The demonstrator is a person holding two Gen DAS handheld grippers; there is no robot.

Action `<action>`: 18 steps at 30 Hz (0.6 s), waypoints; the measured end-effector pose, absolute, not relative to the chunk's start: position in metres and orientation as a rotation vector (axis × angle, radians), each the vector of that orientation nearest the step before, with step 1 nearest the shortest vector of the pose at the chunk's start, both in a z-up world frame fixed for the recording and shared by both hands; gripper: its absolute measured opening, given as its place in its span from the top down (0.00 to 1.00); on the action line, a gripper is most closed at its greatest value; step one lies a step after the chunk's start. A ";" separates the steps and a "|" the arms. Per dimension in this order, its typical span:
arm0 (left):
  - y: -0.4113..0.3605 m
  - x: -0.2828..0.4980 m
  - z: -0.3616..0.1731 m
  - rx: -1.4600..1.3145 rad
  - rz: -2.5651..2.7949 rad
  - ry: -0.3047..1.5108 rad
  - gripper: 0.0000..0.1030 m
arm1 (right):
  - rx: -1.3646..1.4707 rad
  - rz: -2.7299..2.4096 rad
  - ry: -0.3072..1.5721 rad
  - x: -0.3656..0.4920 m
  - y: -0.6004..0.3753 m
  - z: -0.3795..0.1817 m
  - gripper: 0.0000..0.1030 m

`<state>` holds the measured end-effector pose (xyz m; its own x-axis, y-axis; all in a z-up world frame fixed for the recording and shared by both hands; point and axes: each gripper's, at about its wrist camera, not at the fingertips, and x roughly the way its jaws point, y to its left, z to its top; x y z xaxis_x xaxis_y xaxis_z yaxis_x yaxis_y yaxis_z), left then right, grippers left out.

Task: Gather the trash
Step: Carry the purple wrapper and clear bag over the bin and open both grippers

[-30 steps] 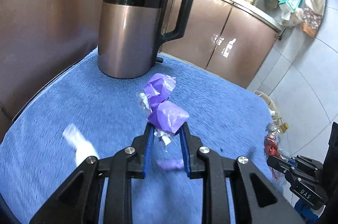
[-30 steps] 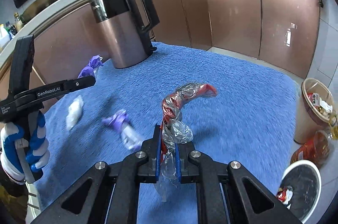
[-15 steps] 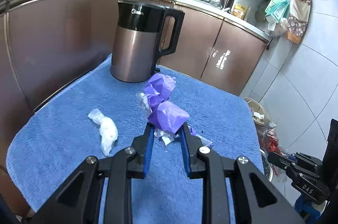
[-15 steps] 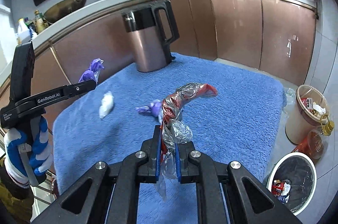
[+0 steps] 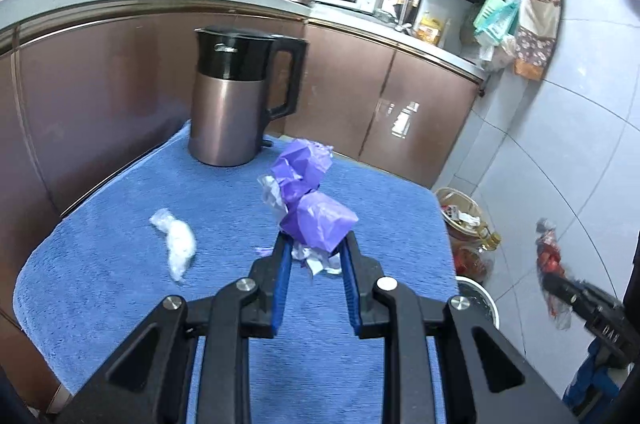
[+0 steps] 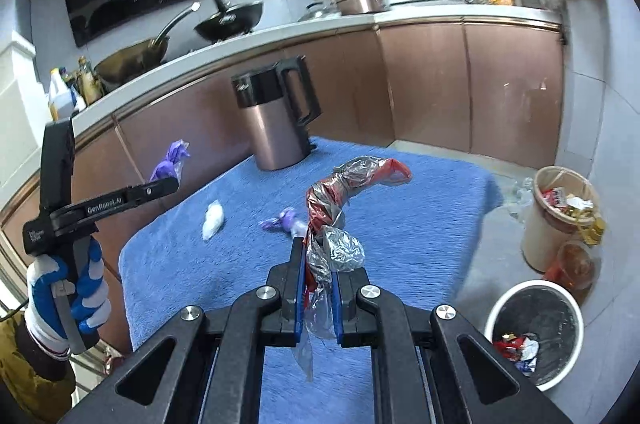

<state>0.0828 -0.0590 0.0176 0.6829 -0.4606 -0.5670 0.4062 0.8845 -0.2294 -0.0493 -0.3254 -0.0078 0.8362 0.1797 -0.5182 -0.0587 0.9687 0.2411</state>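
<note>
My left gripper [image 5: 314, 242] is shut on a crumpled purple wrapper [image 5: 310, 200] and holds it well above the blue towel [image 5: 120, 264]; it also shows in the right wrist view [image 6: 168, 180]. My right gripper [image 6: 316, 252] is shut on a twisted red and silver foil wrapper [image 6: 344, 188], also lifted. A white wad [image 5: 178, 244] and a small purple scrap [image 6: 280, 222] lie on the towel. A white bin [image 6: 534, 332] with trash inside stands on the floor at the right.
A copper and black kettle [image 5: 236, 104] stands at the towel's far edge. Brown cabinets [image 5: 400, 120] run behind. A beige full bin [image 6: 560, 212] and an orange bottle [image 6: 576, 264] stand on the floor beside the white bin.
Both grippers have risen and pulled back from the table with their wrappers still held. The kettle and towel look smaller and farther, and the floor bins have come into view.
</note>
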 end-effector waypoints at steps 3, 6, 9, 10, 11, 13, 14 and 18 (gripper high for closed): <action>-0.077 0.078 0.020 -0.067 -0.518 0.656 0.78 | 0.231 0.086 0.539 -0.063 -0.343 -0.002 0.90; -0.095 0.076 0.021 -0.044 -0.548 0.655 0.78 | 0.234 0.043 0.521 -0.076 -0.359 0.000 0.90; -0.113 0.074 0.023 -0.025 -0.584 0.654 0.78 | 0.225 -0.013 0.515 -0.089 -0.375 0.000 0.90; -0.121 0.073 0.024 -0.019 -0.602 0.656 0.78 | 0.226 -0.028 0.513 -0.092 -0.380 -0.001 0.90; -0.128 0.072 0.024 -0.012 -0.618 0.657 0.78 | 0.233 -0.043 0.512 -0.095 -0.388 -0.003 0.90; -0.149 0.069 0.024 0.011 -0.658 0.661 0.78 | 0.263 -0.073 0.512 -0.100 -0.405 -0.008 0.90; -0.159 0.067 0.024 0.023 -0.678 0.665 0.78 | 0.279 -0.087 0.514 -0.102 -0.413 -0.012 0.90; -0.198 0.060 0.018 0.073 -0.757 0.689 0.78 | 0.352 -0.148 0.528 -0.107 -0.449 -0.030 0.90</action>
<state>0.0598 -0.1983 0.0176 0.5206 -0.6076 -0.5999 0.6536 0.7356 -0.1778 -0.1072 -0.4495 -0.0303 0.8551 -0.0479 -0.5163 0.2274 0.9295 0.2904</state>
